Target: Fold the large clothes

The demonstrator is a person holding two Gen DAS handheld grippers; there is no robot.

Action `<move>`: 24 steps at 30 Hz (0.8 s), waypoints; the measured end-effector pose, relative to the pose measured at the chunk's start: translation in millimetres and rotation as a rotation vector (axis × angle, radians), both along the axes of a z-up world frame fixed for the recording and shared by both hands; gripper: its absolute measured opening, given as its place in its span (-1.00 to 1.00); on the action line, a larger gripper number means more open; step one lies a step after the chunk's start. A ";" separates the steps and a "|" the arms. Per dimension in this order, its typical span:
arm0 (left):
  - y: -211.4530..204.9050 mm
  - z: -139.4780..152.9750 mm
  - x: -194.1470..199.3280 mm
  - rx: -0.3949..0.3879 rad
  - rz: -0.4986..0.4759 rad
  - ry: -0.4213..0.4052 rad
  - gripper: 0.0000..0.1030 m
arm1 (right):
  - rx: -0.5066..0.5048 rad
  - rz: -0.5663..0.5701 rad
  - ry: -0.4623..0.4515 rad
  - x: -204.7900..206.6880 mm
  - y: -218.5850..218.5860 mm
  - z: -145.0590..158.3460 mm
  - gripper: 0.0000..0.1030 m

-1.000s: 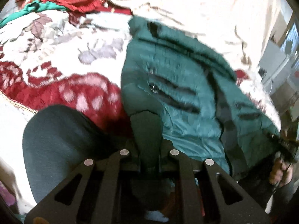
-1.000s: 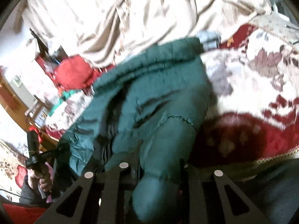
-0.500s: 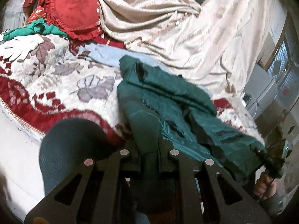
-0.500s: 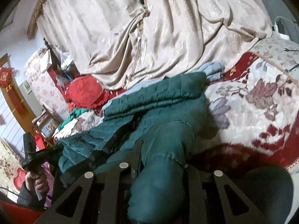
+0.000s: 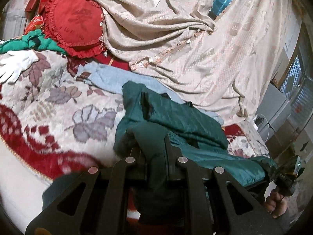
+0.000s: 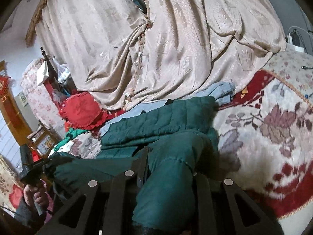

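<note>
The left tongs (image 5: 152,143) are clamped tight on a thick roll of the dark green jacket (image 5: 182,121); the cloth bulges up between the black fingers and hides their tips. The right tongs (image 6: 170,156) are likewise closed on a padded green fold, which spills back over the frame toward the camera. In the left view the right tongs show small at the right edge, gripped by a hand (image 5: 275,201), with the jacket's hem bunched into them; the right view shows the left tongs the same way at its left edge, hand (image 6: 35,193) below.

The jacket is quilted and slightly glossy, stitched in soft squares. Its near edge hangs between the two tongs while the far part lies on the bed (image 6: 273,129), whose plush cover has grey leaves and red borders. A pale blue garment (image 5: 105,78) lies partly hidden under the jacket's far side. Behind it hangs a beige brocade drape (image 6: 176,45) in heavy folds. Far left sit a frilled red cushion (image 5: 74,23), a white glove (image 5: 17,66) and crumpled bright green cloth (image 5: 21,43), cut off by the lens edge
</note>
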State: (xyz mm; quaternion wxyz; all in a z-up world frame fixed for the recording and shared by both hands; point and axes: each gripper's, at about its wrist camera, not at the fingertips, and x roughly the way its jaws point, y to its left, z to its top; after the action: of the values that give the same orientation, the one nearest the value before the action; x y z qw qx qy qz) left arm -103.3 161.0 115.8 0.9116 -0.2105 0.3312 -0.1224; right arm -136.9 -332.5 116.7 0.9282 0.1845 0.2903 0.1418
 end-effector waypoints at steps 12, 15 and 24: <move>-13.1 7.5 57.3 0.031 0.086 -0.025 -0.78 | -0.048 -0.050 0.028 69.8 0.3 8.8 -0.66; -15.5 13.6 70.2 0.039 0.097 -0.034 -0.78 | -0.048 -0.060 0.031 89.1 -1.0 14.0 -0.66; -22.5 41.8 90.6 0.062 0.121 -0.107 -0.78 | -0.051 -0.094 -0.024 130.2 -2.1 37.4 -0.66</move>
State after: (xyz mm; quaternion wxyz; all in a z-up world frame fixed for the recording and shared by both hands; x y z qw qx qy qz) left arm -12.7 138.5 157.6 0.9399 -0.1951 0.2721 -0.0678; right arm -6.6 -334.6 154.1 0.9417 0.1726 0.2734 0.0927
